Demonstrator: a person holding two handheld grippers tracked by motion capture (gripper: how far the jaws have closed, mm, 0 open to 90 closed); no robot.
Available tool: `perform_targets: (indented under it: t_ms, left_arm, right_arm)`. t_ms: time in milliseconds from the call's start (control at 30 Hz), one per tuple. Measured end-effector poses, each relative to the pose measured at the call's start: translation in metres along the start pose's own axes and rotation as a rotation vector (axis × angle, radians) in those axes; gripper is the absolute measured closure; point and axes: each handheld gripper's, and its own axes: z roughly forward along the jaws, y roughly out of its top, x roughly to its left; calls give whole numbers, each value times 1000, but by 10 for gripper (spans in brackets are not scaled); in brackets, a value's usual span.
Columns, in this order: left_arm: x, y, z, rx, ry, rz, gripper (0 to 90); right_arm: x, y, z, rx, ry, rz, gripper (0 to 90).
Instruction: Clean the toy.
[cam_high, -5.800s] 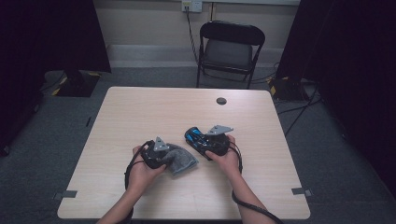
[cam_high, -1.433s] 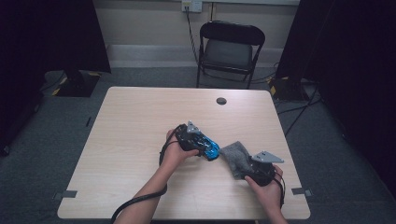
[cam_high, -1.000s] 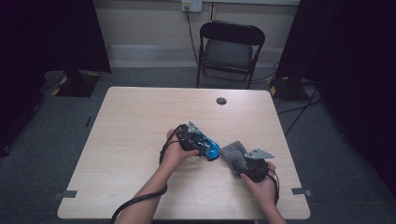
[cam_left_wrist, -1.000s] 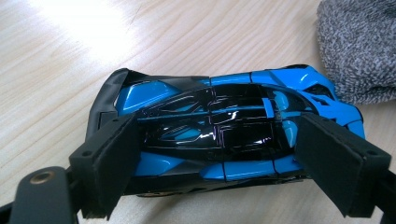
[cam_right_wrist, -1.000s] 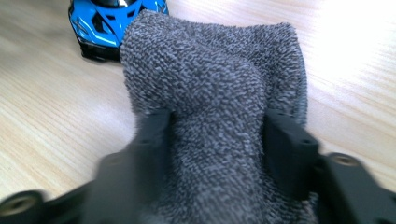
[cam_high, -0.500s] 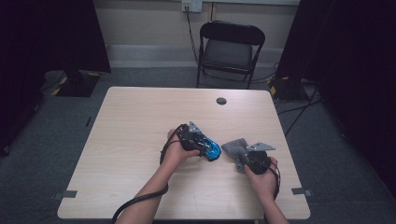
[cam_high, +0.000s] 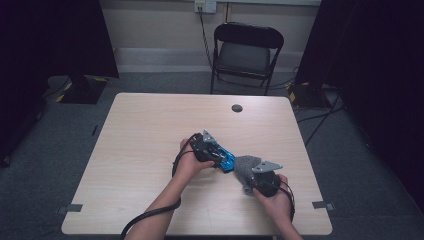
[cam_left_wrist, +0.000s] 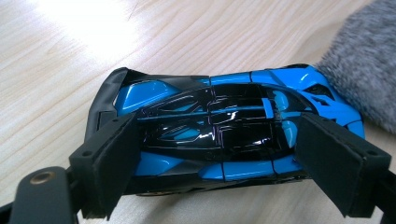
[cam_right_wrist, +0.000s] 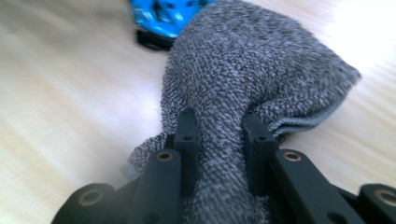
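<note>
The left gripper clamps its fingers wide across the glossy blue and black toy car, one pad on each end, the car resting on the pale wooden desk near its middle; the right gripper has just been closing and now pinches a bunched fold of the grey fluffy terry cloth, which lies just beside the car's blue end, touching it.

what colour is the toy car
Blue and black car; clearest in the left gripper view.
</note>
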Motion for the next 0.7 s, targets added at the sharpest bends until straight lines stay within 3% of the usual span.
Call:
perform_targets:
  t_ms: [467,567,700]
  left_arm:
    - [-1,1,0,2,1,-2,143]
    - [-2,1,0,1,2,-5,145]
    - [-1,0,0,2,2,-6,145]
  right_arm:
    - [24,-1,-2,-11,131,-11,713]
    - [31,1,-1,-9,132,-38,712]
    - [35,4,2,-16,150,-35,712]
